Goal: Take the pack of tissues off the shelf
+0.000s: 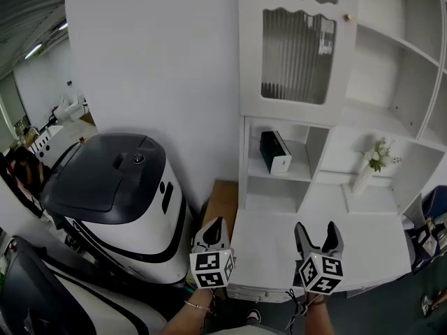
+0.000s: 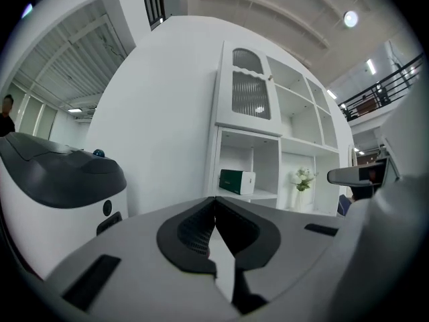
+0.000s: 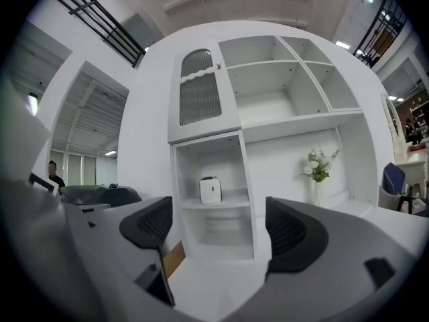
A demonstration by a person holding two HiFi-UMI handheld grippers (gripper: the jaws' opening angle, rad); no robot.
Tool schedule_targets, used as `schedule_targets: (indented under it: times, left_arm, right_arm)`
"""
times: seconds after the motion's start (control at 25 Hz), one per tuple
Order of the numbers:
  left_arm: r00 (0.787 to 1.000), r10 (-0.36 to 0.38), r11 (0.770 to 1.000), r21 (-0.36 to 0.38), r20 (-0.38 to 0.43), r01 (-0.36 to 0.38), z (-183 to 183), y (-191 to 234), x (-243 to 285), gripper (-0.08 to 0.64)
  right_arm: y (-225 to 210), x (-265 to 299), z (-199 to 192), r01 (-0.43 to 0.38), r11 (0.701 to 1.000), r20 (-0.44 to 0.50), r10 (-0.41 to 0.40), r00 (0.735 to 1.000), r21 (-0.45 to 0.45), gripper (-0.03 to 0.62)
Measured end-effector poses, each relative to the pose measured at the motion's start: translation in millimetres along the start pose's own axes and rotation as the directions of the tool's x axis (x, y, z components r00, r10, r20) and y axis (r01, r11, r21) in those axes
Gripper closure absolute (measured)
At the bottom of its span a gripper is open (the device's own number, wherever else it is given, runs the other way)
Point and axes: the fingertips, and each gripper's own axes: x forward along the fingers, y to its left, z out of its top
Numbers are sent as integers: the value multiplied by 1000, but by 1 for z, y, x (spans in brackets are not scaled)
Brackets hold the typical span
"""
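Note:
The pack of tissues (image 1: 275, 152), dark green with a white end, stands on a small shelf inside the white shelf unit (image 1: 318, 187). It also shows in the left gripper view as the tissue pack (image 2: 236, 181) and in the right gripper view as the tissue pack (image 3: 210, 190). My right gripper (image 1: 318, 235) hangs open over the low white counter, well short of the pack, nothing between its fingers. My left gripper (image 1: 213, 229) is shut and empty at the counter's left edge. In their own views, the right gripper (image 3: 218, 228) gapes wide and the left gripper (image 2: 215, 225) has its pads together.
A large black-and-white machine (image 1: 119, 201) stands left of the shelf unit. A vase of white flowers (image 1: 374, 162) sits in the compartment right of the pack. A ribbed glass cabinet door (image 1: 297, 54) is above. A strip of wooden floor (image 1: 220, 201) lies between machine and shelf.

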Motion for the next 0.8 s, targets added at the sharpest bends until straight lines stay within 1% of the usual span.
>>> schedule_targets:
  times: [0.28,0.52,0.64,0.8]
  left_arm:
    - [997,78,997,-3,1,-78,3,4,50,541]
    - [991,136,991,-7,-12,-137,3,15,77,541]
    - [990,139,990,-6,-23,-139,1,18,89,541]
    - [992,119,993,3,-35,-119,-1,22,99,541]
  right_arm:
    - [-12,70,7,-85,996,-14,85,996,-10,158]
    - [-8,110,6,-150,988,-39,149,988,-22,156]
    - [-6,123,5,-157,988,-46,156,987,-17,155]
    - [-4,132,2,-137,991,-52,136,989,-10,151]
